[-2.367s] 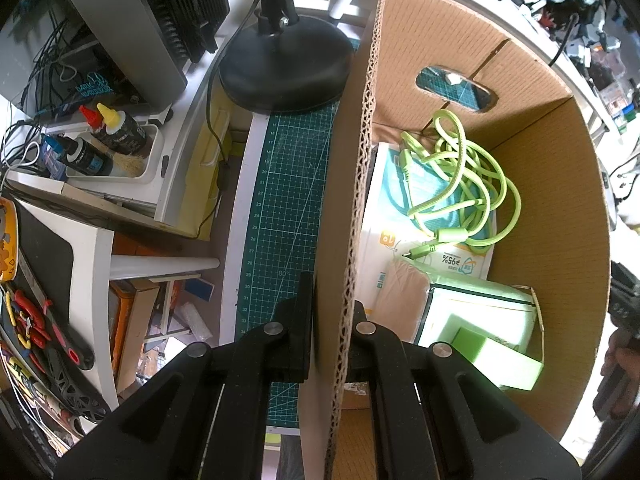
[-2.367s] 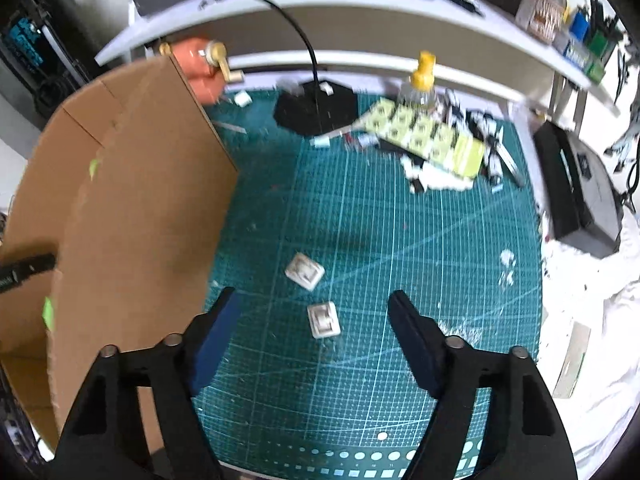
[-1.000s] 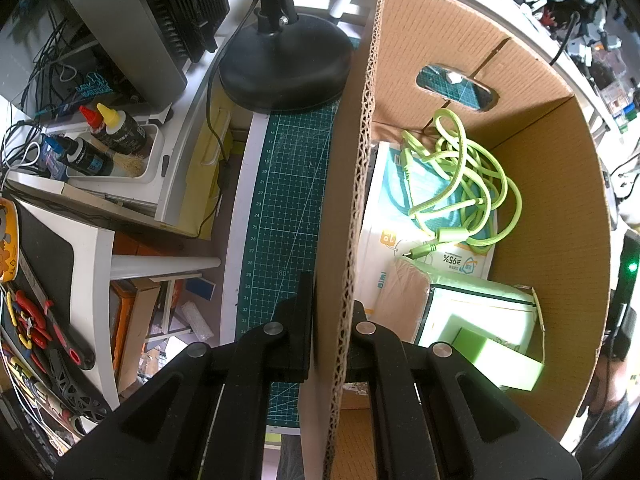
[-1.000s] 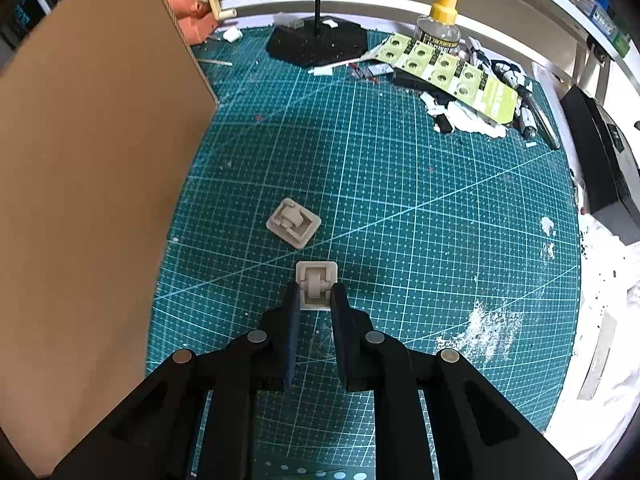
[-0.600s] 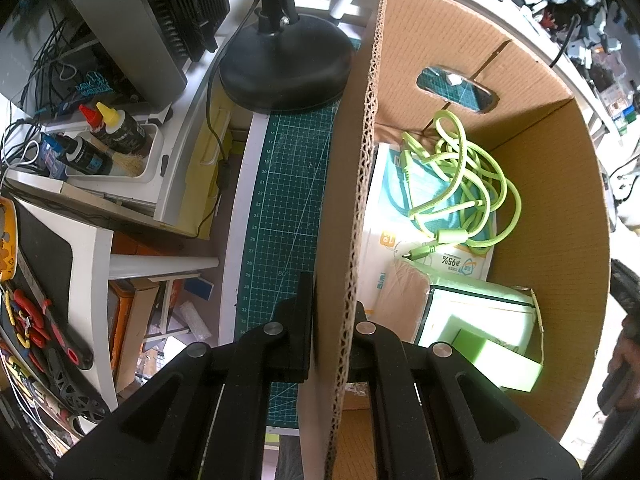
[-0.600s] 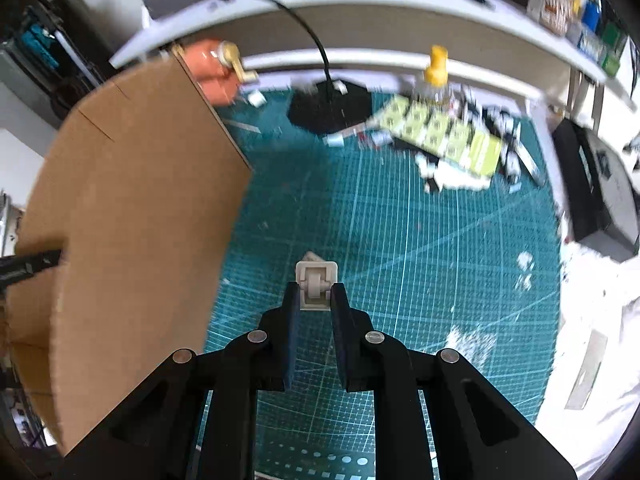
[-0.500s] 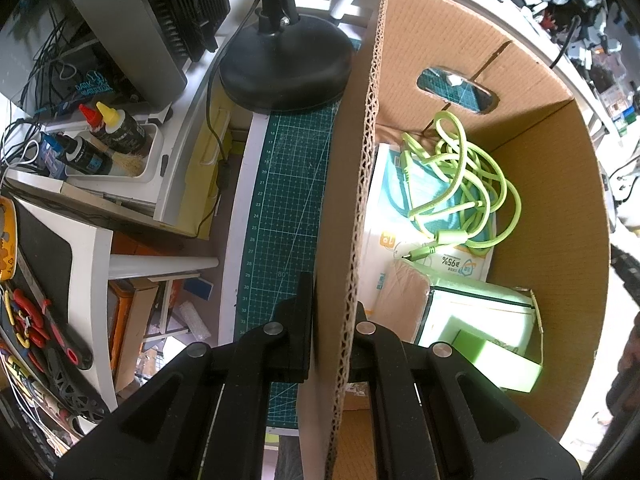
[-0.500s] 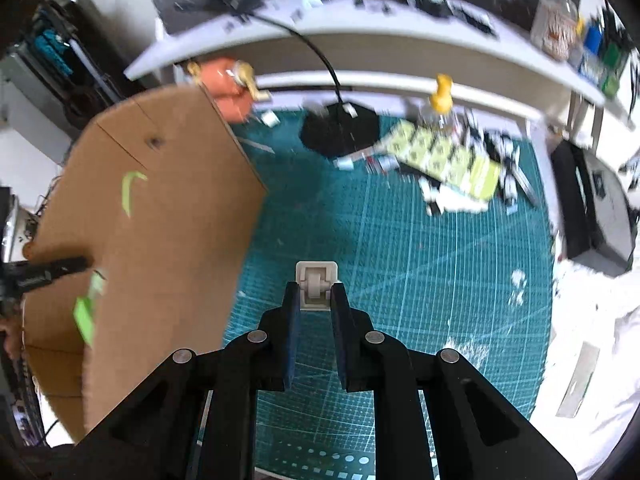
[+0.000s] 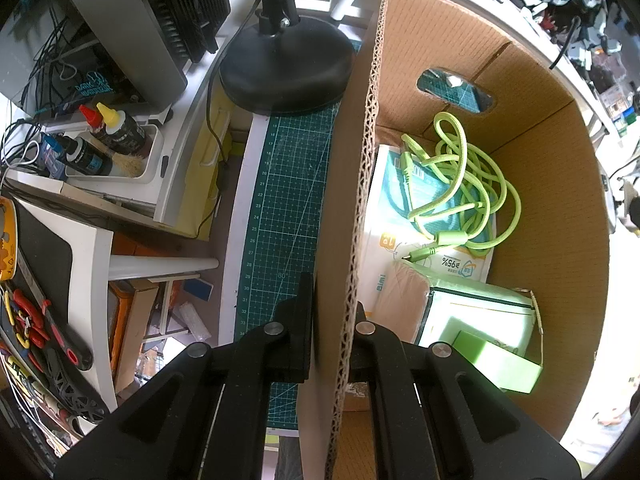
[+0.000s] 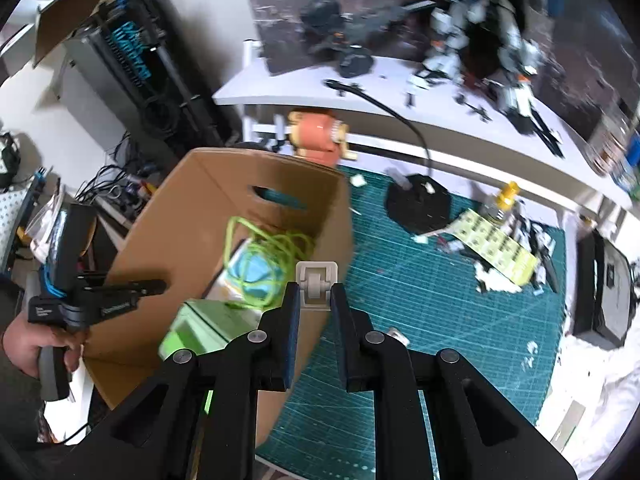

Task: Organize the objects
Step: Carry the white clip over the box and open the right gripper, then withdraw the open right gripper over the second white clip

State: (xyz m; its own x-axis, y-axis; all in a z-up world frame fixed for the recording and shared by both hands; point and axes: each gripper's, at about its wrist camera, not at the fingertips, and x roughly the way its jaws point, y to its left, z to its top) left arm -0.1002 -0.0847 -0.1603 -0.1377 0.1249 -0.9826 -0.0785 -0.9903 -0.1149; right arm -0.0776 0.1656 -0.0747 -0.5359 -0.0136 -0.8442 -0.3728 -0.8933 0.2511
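My right gripper (image 10: 314,300) is shut on a small grey caster wheel (image 10: 316,286) and holds it in the air above the near right wall of the open cardboard box (image 10: 180,208). My left gripper (image 9: 334,328) is shut on the box's left wall (image 9: 360,208), one finger outside and one inside. From the right wrist view the left gripper (image 10: 160,286) and the hand holding it show at the box's left side. Inside the box lie a coiled green cable (image 9: 464,184), a white and teal pack (image 9: 404,216) and a green carton (image 9: 480,324).
A green cutting mat (image 10: 432,312) covers the desk. A black lamp base (image 9: 286,68), a tray of glue bottles (image 9: 108,148), a black stand (image 10: 418,204), a yellow-green sheet (image 10: 496,246), an orange toy (image 10: 318,138) and a second caster (image 10: 396,334) lie around the box.
My right gripper has lifted the caster off the mat and swung left, from over the mat to above the box's open top. The left gripper has kept still on the box wall.
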